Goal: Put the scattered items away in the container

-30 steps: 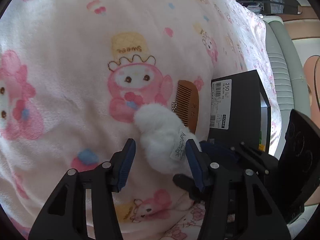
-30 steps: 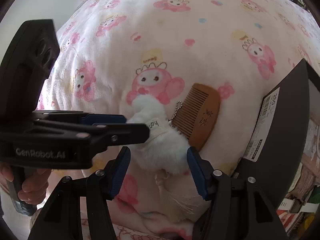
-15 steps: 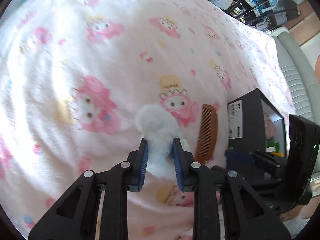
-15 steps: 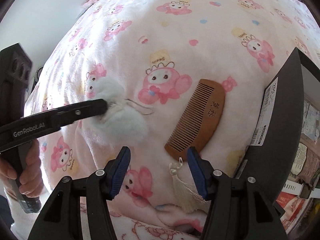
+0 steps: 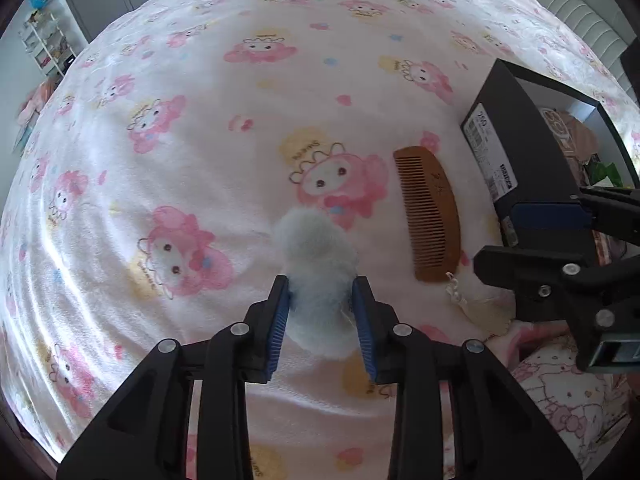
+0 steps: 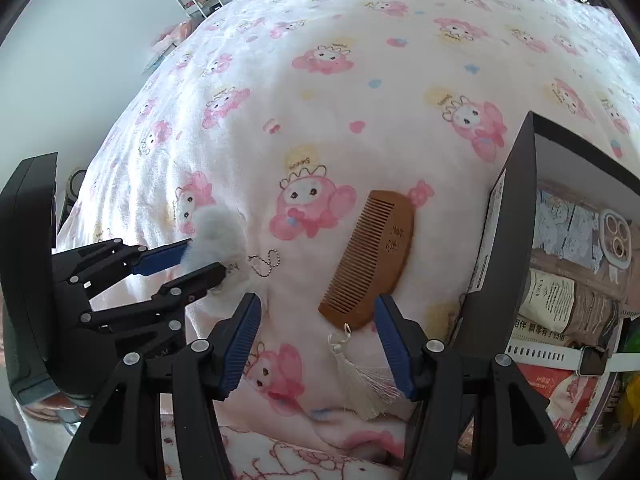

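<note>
My left gripper [image 5: 322,296] is shut on a white fluffy pompom keychain [image 5: 316,260] and holds it above the pink blanket; it also shows in the right wrist view [image 6: 216,236], its ball chain [image 6: 266,262] dangling. A wooden comb [image 5: 430,216] with a white tassel [image 6: 362,380] lies on the blanket beside the black box [image 5: 516,152]. My right gripper [image 6: 318,324] is open and empty, hovering near the comb's [image 6: 372,256] tassel end. The box [image 6: 504,240] holds a phone case, a watch strap and packets.
The pink cartoon blanket [image 5: 200,100] covers the whole bed. A white shelf unit [image 5: 44,44] and grey wardrobe stand past the far edge. A ribbed grey headboard [image 5: 576,12] is at the upper right.
My left gripper, open around the pompom a second ago, closed on it, lifted it and carried it left, away from the comb. My right gripper stayed open near the comb.
</note>
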Demonstrator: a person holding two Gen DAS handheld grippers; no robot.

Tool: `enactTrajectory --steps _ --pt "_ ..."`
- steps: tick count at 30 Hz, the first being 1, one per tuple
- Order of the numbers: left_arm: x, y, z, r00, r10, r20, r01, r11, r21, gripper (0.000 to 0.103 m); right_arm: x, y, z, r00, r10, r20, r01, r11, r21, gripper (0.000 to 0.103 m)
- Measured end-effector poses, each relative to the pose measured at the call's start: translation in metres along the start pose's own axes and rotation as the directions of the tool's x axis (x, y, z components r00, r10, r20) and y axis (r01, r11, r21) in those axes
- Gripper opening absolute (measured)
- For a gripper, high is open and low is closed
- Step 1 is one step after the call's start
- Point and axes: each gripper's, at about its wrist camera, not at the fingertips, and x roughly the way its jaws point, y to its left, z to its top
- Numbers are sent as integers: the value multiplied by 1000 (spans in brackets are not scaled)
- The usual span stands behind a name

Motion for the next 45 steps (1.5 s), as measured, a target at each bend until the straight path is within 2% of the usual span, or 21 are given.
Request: enactTrajectory --steps 3,4,8,10,12,14,16,19,21,23,25,26,28,29,31,32,34,38,42,43,45 --pt "-12 10 3 985 -165 50 168 984 -64 32 1 1 -2 1000 -22 3 23 999 -31 55" --pt "-15 12 4 979 -193 61 197 978 -74 32 2 2 0 999 -32 3 32 999 -31 55" --pt "-20 14 3 968 -239 77 244 968 -57 32 -2 0 10 998 -29 48 29 1000 10 55" --pt "-23 28 -2 967 -231 111 244 961 -127 32 -3 2 16 997 -42 64 41 999 5 55" --pt "-14 50 -8 961 -251 121 273 930 -244 32 3 6 22 997 -43 58 44 999 -9 55" --pt "-3 63 -16 961 -260 93 276 908 -314 32 15 9 31 998 -42 37 43 999 -19 55" --pt "10 64 -22 958 -282 51 283 901 -329 32 30 12 40 998 -54 15 54 998 -23 55" --pt "22 60 -31 920 -393 20 375 860 -345 34 55 12 45 994 -105 -41 104 994 -30 55" --pt "27 57 -35 901 -434 17 412 844 -343 34 70 9 41 989 -108 -102 105 994 -32 55" --pt "32 53 -36 874 -485 17 461 818 -343 34 81 3 34 986 -67 -153 68 998 -3 55" --pt "37 50 -35 833 -552 48 534 776 -336 34 86 1 28 985 -27 -172 30 999 16 55" --pt "40 49 -34 821 -568 63 552 759 -346 32 86 3 26 984 -5 -176 9 1000 18 54" --pt "50 48 -33 842 -538 36 510 772 -381 27 84 6 25 984 34 -178 -30 999 21 43" --pt "51 47 -34 848 -528 38 500 776 -384 25 83 8 24 982 50 -182 -47 999 18 41" --pt "50 47 -35 832 -551 59 528 756 -386 23 79 11 22 979 87 -183 -87 996 12 37" --pt "48 47 -36 832 -550 71 531 754 -387 21 76 11 20 981 85 -176 -85 996 4 36" --pt "44 49 -37 831 -550 87 534 743 -403 4 72 10 18 981 105 -165 -105 994 11 33" --pt "30 50 -31 874 -476 96 472 785 -401 4 68 13 20 980 145 -135 -141 989 41 33" --pt "27 51 -29 886 -457 82 451 805 -386 4 63 23 27 982 124 -140 -123 992 14 33" --pt "28 51 -30 880 -471 65 458 804 -380 4 60 22 28 987 95 -134 -95 995 4 33" --pt "35 52 -33 857 -514 41 490 788 -373 4 52 18 33 996 21 -88 -22 1000 -11 33"
